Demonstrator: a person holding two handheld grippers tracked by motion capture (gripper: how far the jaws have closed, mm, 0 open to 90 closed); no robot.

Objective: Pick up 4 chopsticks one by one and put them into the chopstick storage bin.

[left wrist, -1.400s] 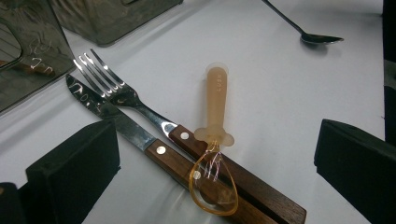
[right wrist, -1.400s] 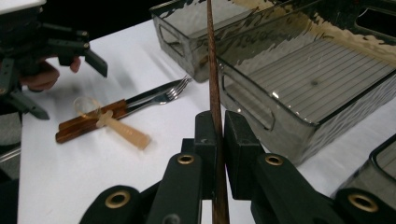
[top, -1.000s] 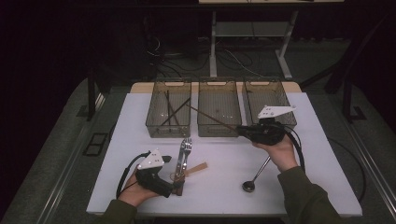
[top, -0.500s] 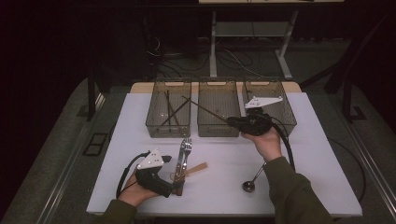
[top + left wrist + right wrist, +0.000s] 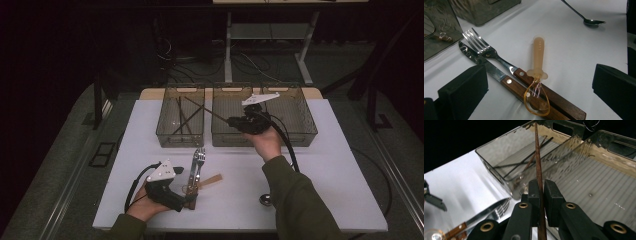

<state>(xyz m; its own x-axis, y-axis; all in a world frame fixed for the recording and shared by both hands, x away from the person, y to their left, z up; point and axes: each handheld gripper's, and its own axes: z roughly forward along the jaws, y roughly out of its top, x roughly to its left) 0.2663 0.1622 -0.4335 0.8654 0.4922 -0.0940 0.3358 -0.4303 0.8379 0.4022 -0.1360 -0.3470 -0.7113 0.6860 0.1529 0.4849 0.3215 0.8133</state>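
My right gripper [image 5: 232, 121] [image 5: 542, 192] is shut on a thin brown chopstick [image 5: 207, 110] [image 5: 537, 157]. It hovers over the middle bin [image 5: 225, 137] [image 5: 599, 185], and the stick's far end reaches over the left bin [image 5: 172, 135] [image 5: 496, 152], where a few chopsticks lie. My left gripper [image 5: 191, 201] [image 5: 539, 100] rests open near the table's front, its jaws either side of the wooden handles of a knife [image 5: 486, 67] and fork [image 5: 196, 162] [image 5: 486, 51]. A translucent orange spoon [image 5: 211, 180] [image 5: 539, 75] lies across those handles.
A third bin [image 5: 300, 125] stands at the back right. A metal spoon [image 5: 265, 200] [image 5: 591, 21] lies near the front, partly under the right sleeve. The white table [image 5: 340, 170] ends close behind the bins.
The right gripper has carried the chopstick leftward and away from the person, from the right bin's front to above the middle bin. The left gripper has stayed put.
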